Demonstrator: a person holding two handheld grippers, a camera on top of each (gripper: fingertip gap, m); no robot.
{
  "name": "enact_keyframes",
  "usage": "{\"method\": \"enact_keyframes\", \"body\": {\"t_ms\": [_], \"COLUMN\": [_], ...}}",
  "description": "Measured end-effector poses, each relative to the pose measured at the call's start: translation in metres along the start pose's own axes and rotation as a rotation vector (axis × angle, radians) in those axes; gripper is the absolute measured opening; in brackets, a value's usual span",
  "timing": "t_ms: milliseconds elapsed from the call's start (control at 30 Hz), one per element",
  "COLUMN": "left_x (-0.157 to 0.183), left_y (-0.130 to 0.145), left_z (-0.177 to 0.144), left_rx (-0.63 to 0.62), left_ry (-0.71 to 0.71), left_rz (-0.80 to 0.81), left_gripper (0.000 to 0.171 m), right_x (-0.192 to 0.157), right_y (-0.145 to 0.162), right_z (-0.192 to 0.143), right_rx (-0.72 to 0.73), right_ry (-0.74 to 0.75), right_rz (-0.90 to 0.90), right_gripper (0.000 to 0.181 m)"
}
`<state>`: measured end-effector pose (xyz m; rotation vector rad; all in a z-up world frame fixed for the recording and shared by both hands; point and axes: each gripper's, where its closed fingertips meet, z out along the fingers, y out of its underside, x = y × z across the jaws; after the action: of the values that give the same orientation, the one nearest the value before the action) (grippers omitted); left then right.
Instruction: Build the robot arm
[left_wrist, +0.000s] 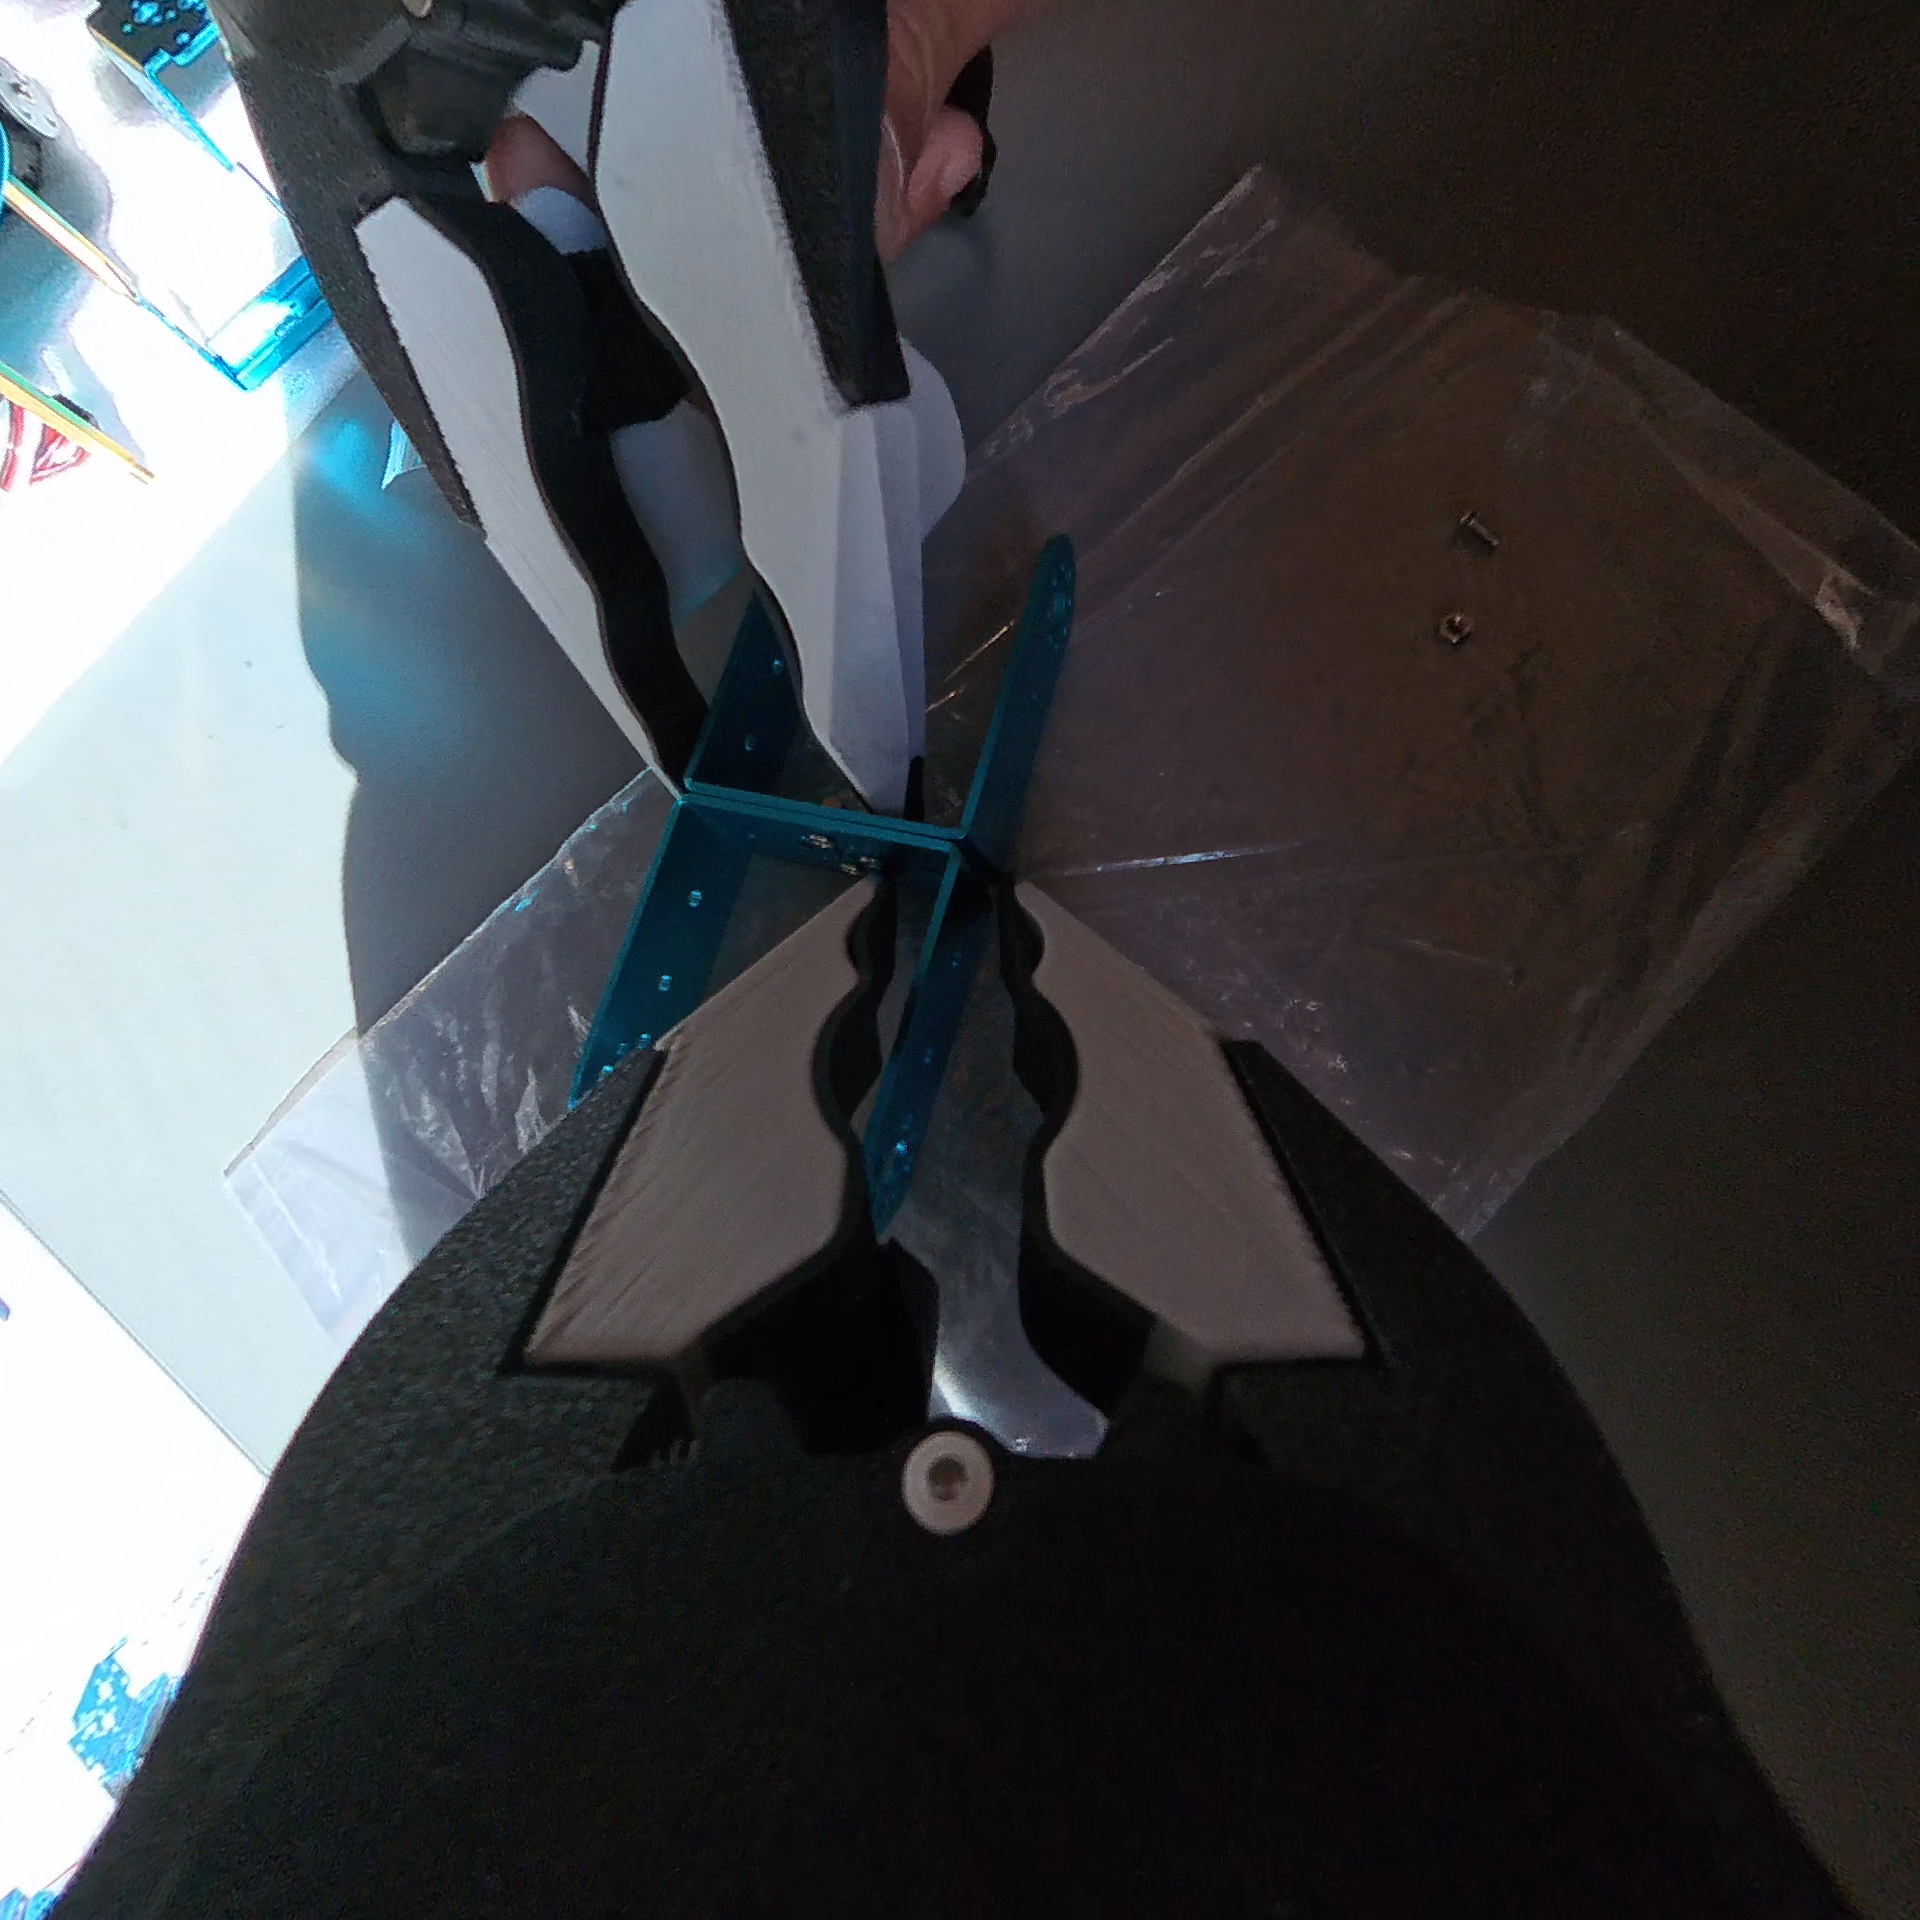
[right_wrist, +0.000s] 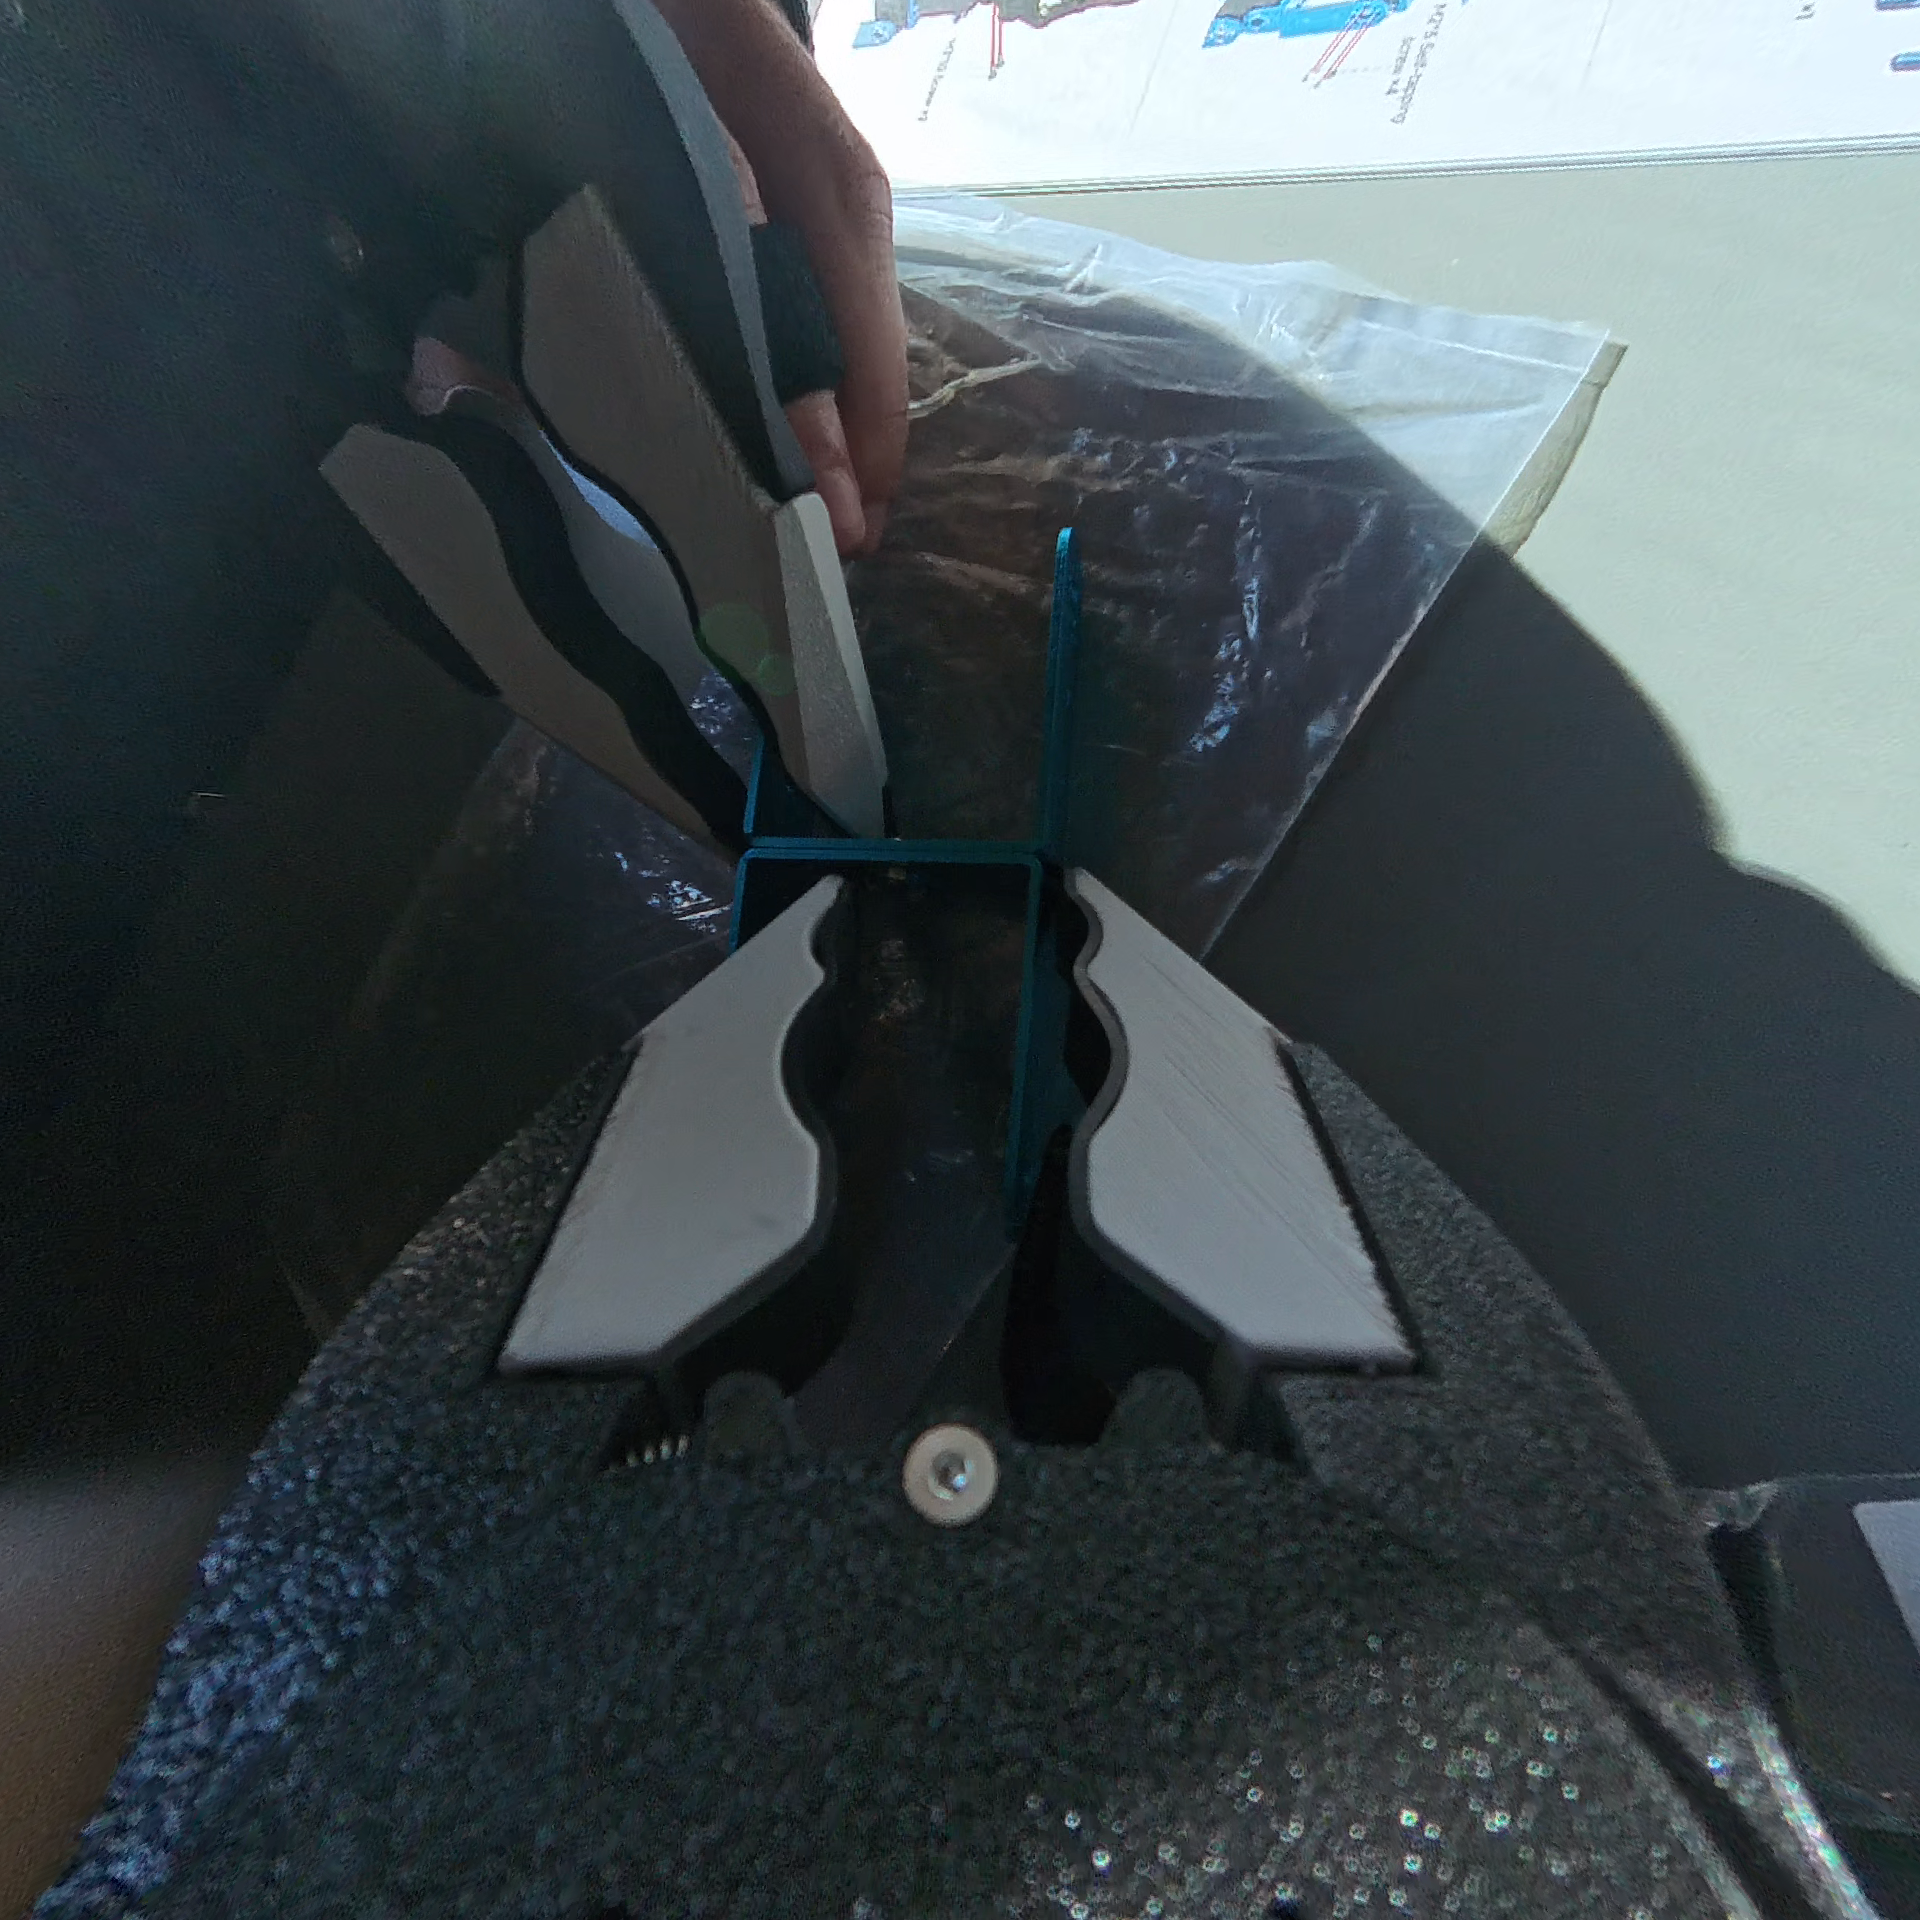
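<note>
Two blue metal U-brackets stand back to back in an H shape on a clear plastic bag (left_wrist: 1351, 727). In the left wrist view my left gripper (left_wrist: 945, 894) is closed on the right leg of the near bracket (left_wrist: 914, 1039). The right gripper (left_wrist: 779, 779) reaches down over the left leg of the far bracket (left_wrist: 753, 675). In the right wrist view my right gripper (right_wrist: 951, 883) is open. Its fingers straddle the right leg of the near bracket (right_wrist: 1031, 1039), which lies close to the right finger (right_wrist: 1195, 1143). The left gripper (right_wrist: 795, 821) clasps the far bracket's left leg (right_wrist: 755, 800).
A small screw (left_wrist: 1475, 535) and a nut (left_wrist: 1449, 627) lie on the bag to the right. Blue parts (left_wrist: 249, 332) lie at the far left. A printed sheet (right_wrist: 1351, 83) lies beyond the bag (right_wrist: 1299, 468). A hand (right_wrist: 852, 260) holds each gripper.
</note>
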<state>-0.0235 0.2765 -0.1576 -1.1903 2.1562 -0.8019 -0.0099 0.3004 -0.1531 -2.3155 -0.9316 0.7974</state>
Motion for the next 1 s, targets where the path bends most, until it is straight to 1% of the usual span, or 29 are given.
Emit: {"method": "enact_keyframes", "body": {"t_ms": [367,567,633,667,700,733,900,1000], "left_x": [0.0046,0.0043,0.0062,0.0064,0.0065,0.0064,0.0066,0.0064], "left_y": [0.0000,0.0003,0.0009,0.0007,0.0006,0.0005,0.0002,0.0003], "left_z": [0.0003,0.0004,0.0000,0.0001,0.0003,0.0003,0.0006,0.0006], "left_rx": [-0.002,-0.002,-0.001,-0.001,-0.002,-0.002,-0.004,-0.004], "left_ry": [0.033,0.041,0.061,0.065,0.064,0.061,0.053,0.049], "left_rz": [-0.015,-0.024,-0.021,-0.026,-0.029,-0.025,-0.019,-0.022], "left_gripper": [0.017,0.016,0.011,0.011,0.011,0.011,0.011,0.011], "right_x": [-0.0021,-0.0015,-0.0011,-0.0013,-0.0036,-0.0040,-0.0015,-0.0023], "right_y": [0.0012,0.0011,0.0023,0.0031,0.0045,0.0043,0.0041,0.0035], "right_z": [-0.0018,-0.0017,-0.0026,-0.0028,-0.0021,-0.0017,0.0000,-0.0004], "right_rx": [0.014,0.014,0.009,0.000,-0.017,-0.022,-0.045,-0.039], "right_ry": [-0.069,-0.063,-0.043,-0.028,-0.026,-0.016,0.032,0.011], "right_rz": [0.080,0.066,0.032,0.015,0.005,-0.006,-0.031,-0.004], "right_gripper": [0.033,0.033,0.034,0.036,0.043,0.044,0.040,0.037]}}
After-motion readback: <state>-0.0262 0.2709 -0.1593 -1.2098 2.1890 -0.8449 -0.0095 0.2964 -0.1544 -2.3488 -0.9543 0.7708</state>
